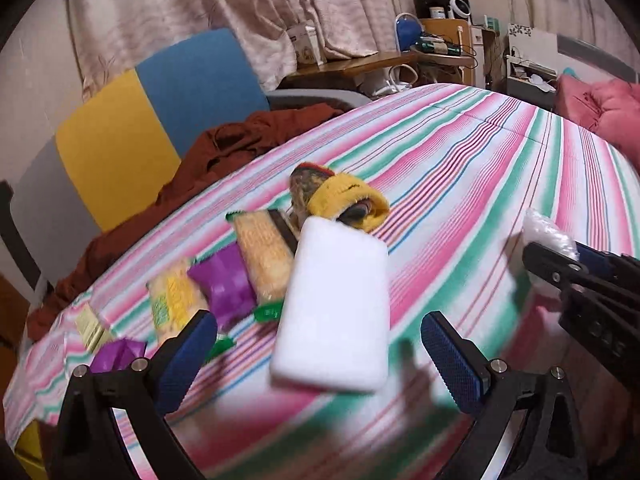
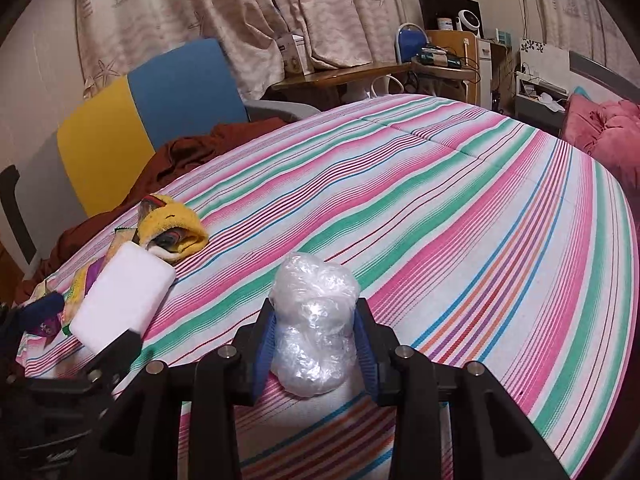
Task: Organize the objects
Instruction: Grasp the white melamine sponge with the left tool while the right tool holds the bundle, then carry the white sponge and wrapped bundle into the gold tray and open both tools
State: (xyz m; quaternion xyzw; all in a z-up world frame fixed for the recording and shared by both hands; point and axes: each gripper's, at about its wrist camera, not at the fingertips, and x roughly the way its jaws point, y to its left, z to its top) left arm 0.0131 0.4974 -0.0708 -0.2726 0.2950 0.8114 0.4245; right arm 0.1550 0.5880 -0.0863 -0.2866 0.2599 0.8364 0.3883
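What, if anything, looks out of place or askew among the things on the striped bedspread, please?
The white foam block lies askew across the snack packets, covering part of the row, and its far end is against the yellow sock bundle. The right gripper is clamped on a crumpled clear plastic wad.

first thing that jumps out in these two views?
The right gripper is shut on a crumpled clear plastic wad above the striped bedspread. To its left, a white block lies before the open left gripper, with snack packets in a row beside it.
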